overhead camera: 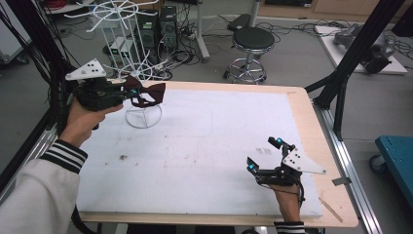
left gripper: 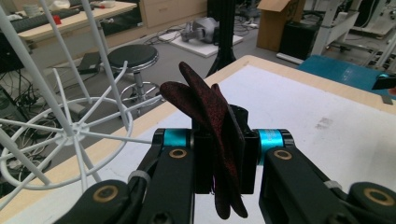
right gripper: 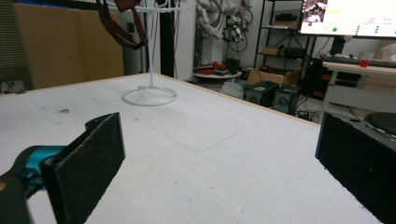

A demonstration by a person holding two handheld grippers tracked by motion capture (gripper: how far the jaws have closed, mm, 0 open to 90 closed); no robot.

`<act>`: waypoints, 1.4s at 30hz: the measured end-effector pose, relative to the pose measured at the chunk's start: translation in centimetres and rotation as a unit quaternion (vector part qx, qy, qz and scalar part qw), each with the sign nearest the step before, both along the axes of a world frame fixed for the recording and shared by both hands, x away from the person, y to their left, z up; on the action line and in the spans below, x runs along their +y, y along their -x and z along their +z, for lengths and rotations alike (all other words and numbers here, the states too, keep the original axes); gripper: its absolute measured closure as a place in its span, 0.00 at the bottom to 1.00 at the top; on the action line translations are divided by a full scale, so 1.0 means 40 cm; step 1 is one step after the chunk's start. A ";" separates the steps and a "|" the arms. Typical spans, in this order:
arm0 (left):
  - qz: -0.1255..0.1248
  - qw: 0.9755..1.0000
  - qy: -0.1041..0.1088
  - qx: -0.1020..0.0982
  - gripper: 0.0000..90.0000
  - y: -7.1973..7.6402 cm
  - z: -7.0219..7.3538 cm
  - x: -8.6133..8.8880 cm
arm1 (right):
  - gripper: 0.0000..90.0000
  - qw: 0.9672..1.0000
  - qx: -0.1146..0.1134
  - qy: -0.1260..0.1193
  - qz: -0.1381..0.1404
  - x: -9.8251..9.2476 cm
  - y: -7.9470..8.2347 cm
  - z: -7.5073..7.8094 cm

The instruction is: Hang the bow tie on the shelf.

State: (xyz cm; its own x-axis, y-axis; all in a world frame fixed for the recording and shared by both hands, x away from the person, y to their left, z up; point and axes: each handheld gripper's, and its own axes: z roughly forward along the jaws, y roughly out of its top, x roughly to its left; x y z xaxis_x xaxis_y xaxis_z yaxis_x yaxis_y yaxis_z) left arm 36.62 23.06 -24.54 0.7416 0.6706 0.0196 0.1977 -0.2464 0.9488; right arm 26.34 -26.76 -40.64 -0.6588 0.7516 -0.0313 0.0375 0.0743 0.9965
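So the table (overhead camera: 204,146) with its white foam top is taking up most of the high view, and a white wire rack (overhead camera: 127,39) is standing at its far left corner on a ring base. The left gripper (overhead camera: 127,93) is hanging in the air right beside that rack, jaws clamping down on a dark red bow tie (left gripper: 212,135). In the left gripper view the tie is sitting pinched between the two pads, its wings sticking up above them and a bit poking out below. The right gripper (overhead camera: 265,155) is resting low near the table's front right, jaws spread wide apart, gripping nothing.
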 end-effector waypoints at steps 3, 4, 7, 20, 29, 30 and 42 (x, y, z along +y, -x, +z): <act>0.008 1.000 -0.002 0.001 0.90 -0.008 0.003 -0.001 | 0.01 1.000 -0.002 -0.004 -0.003 -0.005 0.001 -0.007; 0.012 1.000 -0.004 -0.001 0.91 -0.011 0.004 -0.002 | 0.01 1.000 0.000 -0.005 -0.005 -0.007 0.002 -0.009; 0.018 1.000 -0.009 -0.001 0.90 -0.019 0.009 -0.005 | 0.01 1.000 -0.001 -0.014 -0.008 -0.014 0.005 -0.016; 0.049 0.998 -0.045 0.012 0.90 -0.050 0.014 -0.031 | 0.01 0.998 -0.043 -0.023 -0.038 -0.019 0.021 -0.057; 0.073 0.995 -0.070 0.020 0.90 -0.067 0.007 -0.032 | 0.01 0.998 -0.043 -0.022 -0.044 -0.022 0.012 -0.076; 0.075 0.995 -0.070 0.020 0.90 -0.068 0.007 -0.033 | 0.01 0.998 -0.039 -0.021 -0.046 -0.022 0.012 -0.079; 0.093 0.991 -0.090 0.032 0.90 -0.096 -0.008 -0.044 | 0.01 0.997 -0.038 -0.021 -0.063 -0.033 0.010 -0.104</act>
